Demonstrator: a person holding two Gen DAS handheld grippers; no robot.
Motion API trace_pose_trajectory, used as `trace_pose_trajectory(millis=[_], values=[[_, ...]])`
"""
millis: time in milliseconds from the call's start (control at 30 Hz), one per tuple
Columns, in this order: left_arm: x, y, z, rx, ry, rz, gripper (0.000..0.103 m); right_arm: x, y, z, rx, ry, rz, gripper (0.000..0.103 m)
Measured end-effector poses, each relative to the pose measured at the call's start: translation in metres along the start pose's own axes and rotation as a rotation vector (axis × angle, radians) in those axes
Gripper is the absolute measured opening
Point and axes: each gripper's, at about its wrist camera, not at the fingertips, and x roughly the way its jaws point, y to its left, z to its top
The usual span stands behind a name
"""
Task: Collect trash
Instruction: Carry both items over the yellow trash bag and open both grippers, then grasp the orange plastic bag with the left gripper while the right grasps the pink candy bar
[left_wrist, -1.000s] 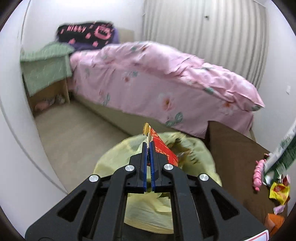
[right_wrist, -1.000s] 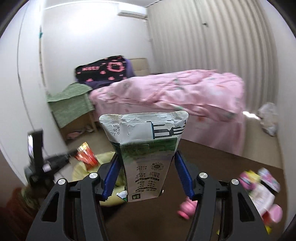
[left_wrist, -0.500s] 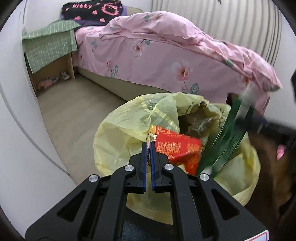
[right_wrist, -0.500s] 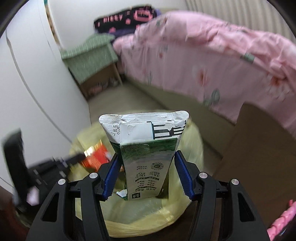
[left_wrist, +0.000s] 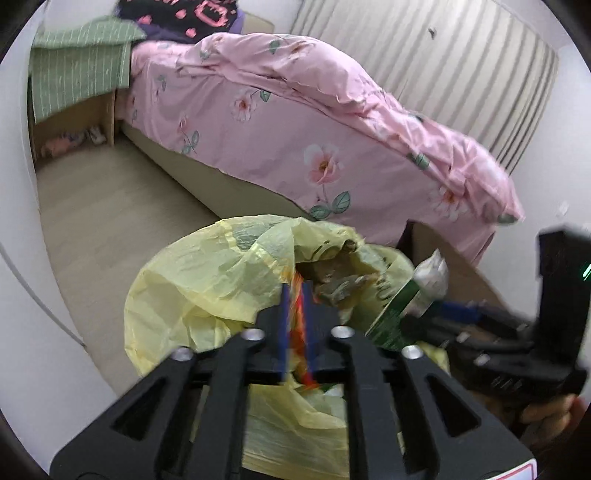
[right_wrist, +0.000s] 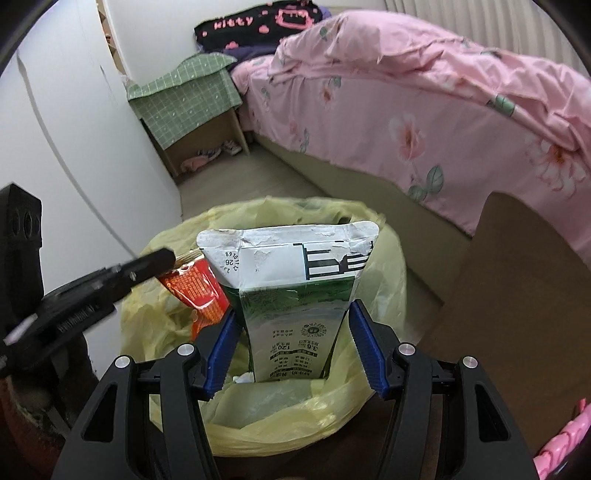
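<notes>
The bin bag (right_wrist: 280, 424) is placed directly below and ahead of the right gripper (right_wrist: 291, 347), with the carton (right_wrist: 291, 295) between its jaws. The wrapper (right_wrist: 199, 291) and left gripper (right_wrist: 166, 258) are found to its left, the bed (right_wrist: 424, 110) beyond, and the table (right_wrist: 517, 295) to its right.

Walls: plain white wall (right_wrist: 66, 122).
Floor: beige floor (left_wrist: 110, 206).
Bed: bed under a pink floral duvet (left_wrist: 295, 122), a black and pink pillow (right_wrist: 258, 22) at its head.
Bedside: small wooden cabinet (right_wrist: 207, 129) draped with green checked cloth (right_wrist: 184, 96).
Window side: pale ribbed curtain (left_wrist: 424, 62).
</notes>
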Motion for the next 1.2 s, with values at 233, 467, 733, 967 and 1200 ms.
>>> trace_pose_trajectory(millis=[233, 467, 733, 967, 1200], values=[[-0.024, 0.001, 0.013, -0.043, -0.065, 0.017, 0.039, -0.019, 0.009, -0.003, -0.024, -0.006, -0.036, 0.058], [-0.053, -0.027, 0.015, 0.035, -0.124, -0.006, 0.045, -0.091, 0.0, -0.02, 0.031, -0.106, -0.12, 0.058], [-0.052, -0.092, -0.022, 0.17, -0.027, -0.13, 0.046, -0.176, -0.027, -0.094, 0.078, -0.186, -0.303, 0.058], [-0.046, -0.159, -0.07, 0.339, 0.111, -0.271, 0.046, -0.252, -0.062, -0.188, 0.187, -0.226, -0.54, 0.058], [-0.044, -0.216, -0.115, 0.466, 0.259, -0.445, 0.046, -0.291, -0.086, -0.267, 0.325, -0.204, -0.698, 0.059]])
